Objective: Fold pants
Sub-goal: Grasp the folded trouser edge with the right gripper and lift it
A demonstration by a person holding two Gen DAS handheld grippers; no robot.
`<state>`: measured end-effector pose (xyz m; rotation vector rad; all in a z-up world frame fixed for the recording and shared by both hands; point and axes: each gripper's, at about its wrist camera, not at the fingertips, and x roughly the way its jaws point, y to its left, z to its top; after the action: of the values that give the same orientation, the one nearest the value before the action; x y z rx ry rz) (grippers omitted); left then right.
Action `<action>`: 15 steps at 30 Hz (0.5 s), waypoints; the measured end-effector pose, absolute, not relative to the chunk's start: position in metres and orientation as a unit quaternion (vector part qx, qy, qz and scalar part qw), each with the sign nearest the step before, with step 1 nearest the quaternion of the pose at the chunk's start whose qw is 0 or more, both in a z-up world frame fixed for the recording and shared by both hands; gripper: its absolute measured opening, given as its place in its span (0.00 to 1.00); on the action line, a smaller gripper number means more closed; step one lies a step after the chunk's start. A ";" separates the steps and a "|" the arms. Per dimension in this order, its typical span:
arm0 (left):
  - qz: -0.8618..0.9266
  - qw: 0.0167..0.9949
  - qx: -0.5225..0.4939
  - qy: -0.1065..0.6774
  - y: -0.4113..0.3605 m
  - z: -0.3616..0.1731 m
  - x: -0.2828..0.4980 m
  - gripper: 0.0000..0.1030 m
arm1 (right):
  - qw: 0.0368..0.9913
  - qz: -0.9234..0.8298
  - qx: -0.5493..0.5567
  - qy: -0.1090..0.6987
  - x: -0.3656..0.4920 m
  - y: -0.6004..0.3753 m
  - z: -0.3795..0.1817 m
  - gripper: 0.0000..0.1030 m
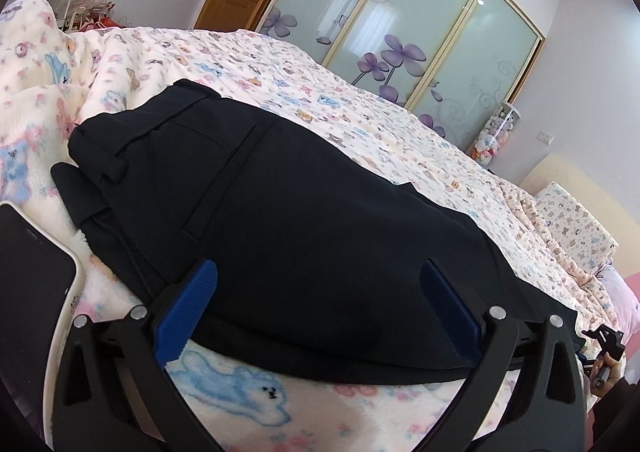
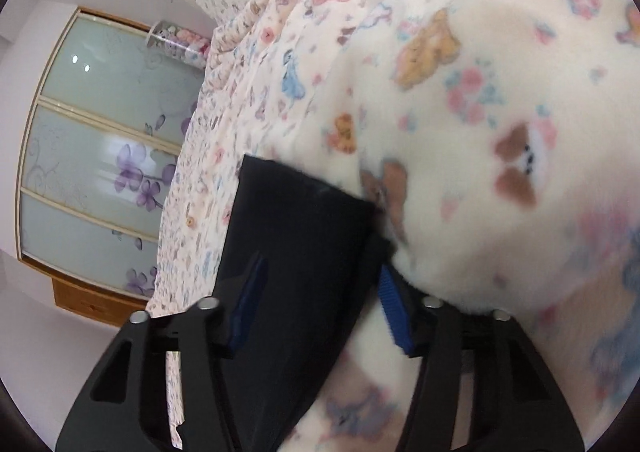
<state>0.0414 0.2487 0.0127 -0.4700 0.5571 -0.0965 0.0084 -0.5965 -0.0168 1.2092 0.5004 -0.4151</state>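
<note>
Dark navy pants (image 1: 300, 192) lie across the bed on a fleece blanket (image 1: 240, 404) printed with bears, their waistband and belt loops at the far left. My left gripper (image 1: 322, 288) stands wide open over the pants' near edge, its blue pads apart and pressing on nothing. In the right wrist view the leg end of the pants (image 2: 296, 220) lies between the fingers of my rolled right gripper (image 2: 320, 308). One pad rests over the cloth and the other sits at its edge against the blanket (image 2: 480, 132), with a wide gap left between them.
A phone (image 1: 32, 272) in a pale case lies on the blanket at the left. A hand (image 1: 604, 372) holding black hardware shows at the right edge. Beyond the bed stand a glass-door wardrobe (image 1: 400, 32), a jar of plush toys (image 1: 496, 136) and a pillow (image 1: 572, 220).
</note>
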 end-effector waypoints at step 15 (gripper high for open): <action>-0.062 0.931 -0.252 0.257 0.254 0.011 0.036 0.98 | 0.875 -0.130 0.436 0.165 -0.006 -0.536 0.058 0.14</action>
<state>0.0362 0.2544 0.0109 -0.5154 0.5262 -0.1273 -0.0056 -0.5359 0.0577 0.9092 0.3438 -0.2710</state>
